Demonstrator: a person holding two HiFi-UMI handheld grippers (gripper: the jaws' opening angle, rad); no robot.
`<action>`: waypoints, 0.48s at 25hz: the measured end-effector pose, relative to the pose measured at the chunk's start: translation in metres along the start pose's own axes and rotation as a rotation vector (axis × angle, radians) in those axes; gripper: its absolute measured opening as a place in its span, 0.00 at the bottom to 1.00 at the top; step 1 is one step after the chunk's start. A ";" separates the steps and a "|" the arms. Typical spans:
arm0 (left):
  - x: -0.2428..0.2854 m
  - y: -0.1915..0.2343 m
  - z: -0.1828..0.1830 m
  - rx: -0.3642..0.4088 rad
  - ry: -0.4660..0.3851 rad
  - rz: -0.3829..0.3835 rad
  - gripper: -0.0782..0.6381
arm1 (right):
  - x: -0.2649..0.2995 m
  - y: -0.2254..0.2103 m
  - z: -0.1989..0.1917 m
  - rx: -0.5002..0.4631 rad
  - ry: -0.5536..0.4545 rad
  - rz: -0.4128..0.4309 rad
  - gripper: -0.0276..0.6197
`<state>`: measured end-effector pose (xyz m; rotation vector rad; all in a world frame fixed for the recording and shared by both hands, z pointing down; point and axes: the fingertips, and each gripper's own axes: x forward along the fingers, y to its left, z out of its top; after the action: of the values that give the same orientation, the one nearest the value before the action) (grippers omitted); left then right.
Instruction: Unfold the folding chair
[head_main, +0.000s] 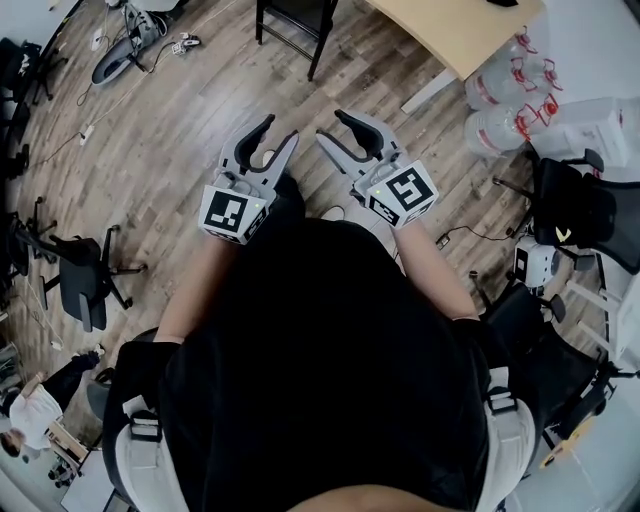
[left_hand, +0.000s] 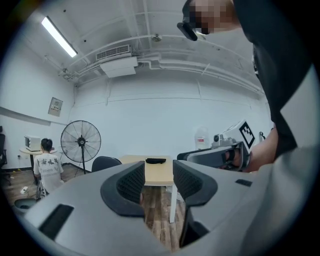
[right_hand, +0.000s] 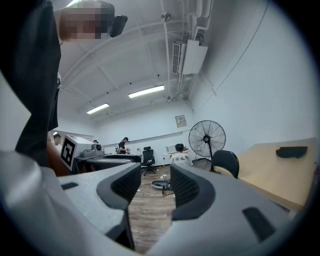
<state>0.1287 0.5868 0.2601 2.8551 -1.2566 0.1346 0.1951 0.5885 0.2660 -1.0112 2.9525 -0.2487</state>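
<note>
L gripper (head_main: 280, 135) and R gripper (head_main: 333, 128) are both empty: jaws apart, nothing btwn them, held level side by side in front of the person. Chair (head_main: 322, 40), a dark frame, stands ahead on the floor (head_main: 200, 110) just beside the table (head_main: 440, 30), well apart from both grippers; only part of it shows. Prob. stiff metal, fairly light, and smooth tubes may slip. Take backrest top w/ one gripper, seat front edge w/ the other.
</note>
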 end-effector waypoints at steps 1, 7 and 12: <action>0.004 0.005 0.000 -0.008 -0.005 -0.002 0.35 | 0.005 -0.004 -0.001 0.000 0.003 -0.003 0.32; 0.034 0.055 -0.002 -0.016 -0.028 -0.022 0.35 | 0.050 -0.034 0.003 -0.025 0.030 -0.023 0.32; 0.064 0.118 0.007 -0.028 -0.037 -0.035 0.35 | 0.111 -0.067 0.019 -0.048 0.056 -0.025 0.32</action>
<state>0.0850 0.4594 0.2569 2.8669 -1.2035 0.0632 0.1489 0.4658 0.2625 -1.0653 3.0111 -0.2113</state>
